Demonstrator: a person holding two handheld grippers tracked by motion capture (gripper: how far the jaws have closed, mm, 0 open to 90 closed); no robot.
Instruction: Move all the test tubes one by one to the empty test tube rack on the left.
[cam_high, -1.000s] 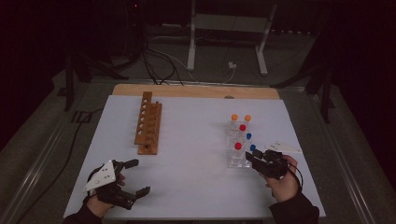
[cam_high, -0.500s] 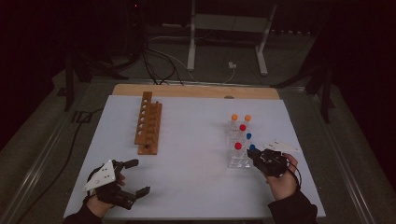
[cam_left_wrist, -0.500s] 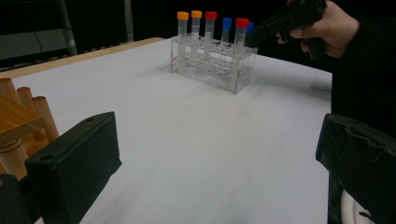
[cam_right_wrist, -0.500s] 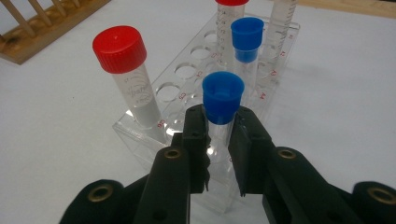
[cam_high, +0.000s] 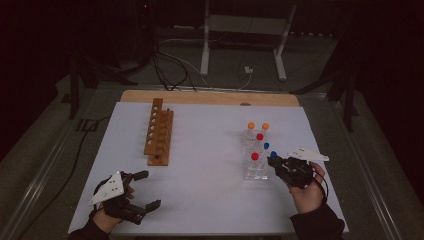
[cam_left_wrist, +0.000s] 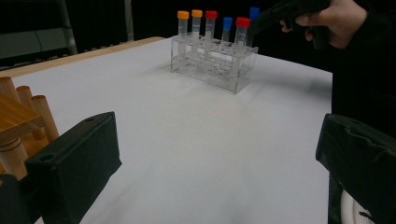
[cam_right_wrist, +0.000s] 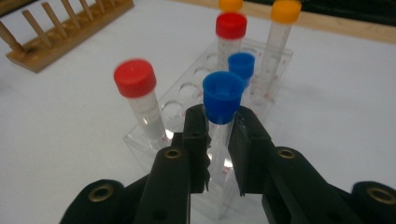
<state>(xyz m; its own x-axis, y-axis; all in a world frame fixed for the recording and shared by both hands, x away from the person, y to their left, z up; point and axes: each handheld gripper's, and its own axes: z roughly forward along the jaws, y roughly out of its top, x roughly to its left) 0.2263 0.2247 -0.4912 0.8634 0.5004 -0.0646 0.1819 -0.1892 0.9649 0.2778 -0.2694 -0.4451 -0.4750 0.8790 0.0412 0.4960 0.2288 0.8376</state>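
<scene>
Capped tubes: two orange (cam_high: 251, 125), two red (cam_high: 259, 136), two blue (cam_high: 273, 154); two racks (cam_high: 159, 134).

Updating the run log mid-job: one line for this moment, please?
right gripper: shut on blue-capped clear plastic tube | tube: in clear acrylic rack | left gripper: open, empty, apart from wooden peg rack

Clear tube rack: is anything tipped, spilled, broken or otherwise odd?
Nothing stands out. The clear tube rack sits flat on the white table, its capped tubes upright. The right gripper is clamped on a blue-capped tube. The wooden rack looks intact.
</scene>
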